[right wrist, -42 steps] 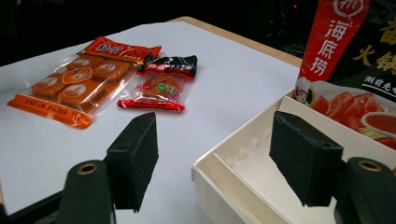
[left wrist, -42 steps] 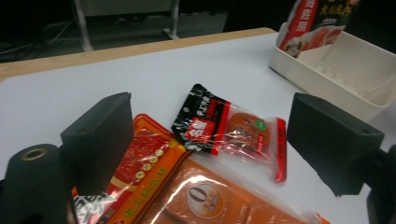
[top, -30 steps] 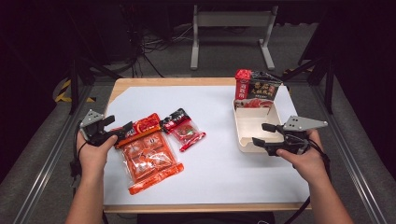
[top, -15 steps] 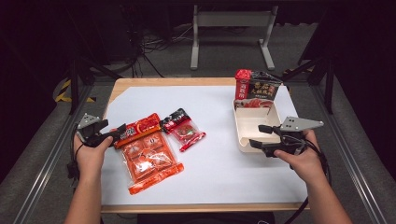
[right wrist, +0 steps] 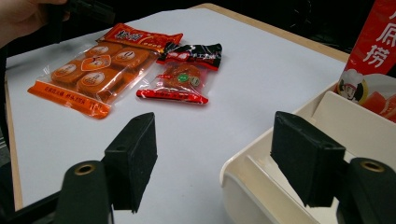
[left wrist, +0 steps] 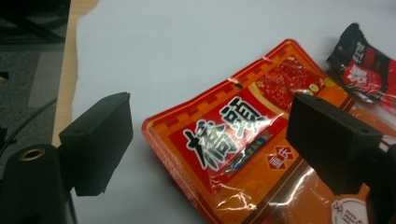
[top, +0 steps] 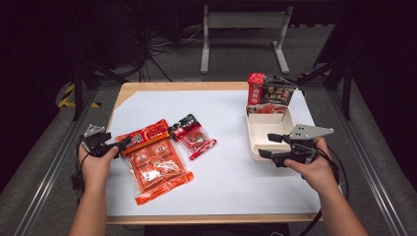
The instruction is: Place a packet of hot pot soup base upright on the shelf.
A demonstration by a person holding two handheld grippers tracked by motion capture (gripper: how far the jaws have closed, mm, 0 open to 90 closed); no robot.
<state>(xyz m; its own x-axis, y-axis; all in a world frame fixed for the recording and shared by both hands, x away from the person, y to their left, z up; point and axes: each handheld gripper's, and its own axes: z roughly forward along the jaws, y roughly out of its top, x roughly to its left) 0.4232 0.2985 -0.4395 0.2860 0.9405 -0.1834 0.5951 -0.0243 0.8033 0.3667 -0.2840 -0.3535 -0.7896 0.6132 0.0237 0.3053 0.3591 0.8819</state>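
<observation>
Since the earlier frame the left hand-held gripper [top: 123, 143] has come down and in toward the near-left part of the bench [top: 236, 182], so that its tips now sit at the far-left corner of the large orange snack packet [top: 156, 164]; its jaws have just been opening a little further. In the left gripper view they stand wide apart with the packet's red header with bold black characters [left wrist: 229, 140] lying between them on the white sheet, and neither pad presses on it, so nothing is held yet. The right hand-held gripper [top: 265, 146] has barely shifted: it hovers at the near edge of the cream plastic tray [top: 255, 147] on the right, jaws wide and empty, one on each side of the tray's rim in its own view.

The packet lies flat, left of centre. Its long axis runs slantwise, from the header at the far left down to the sealed orange end at the near right. The header corner points straight at the left hand-held gripper, which is by far the nearer of the two; the right one is well apart from it, across the bench. A smaller black-and-red sachet [top: 193, 135] lies just beside the packet's far-right edge, apparently touching it. A tall red carton [top: 268, 96] stands at the tray's far end.

I judge the coming move to be a pinch on that header corner, the jaws closing across its thin edge
</observation>
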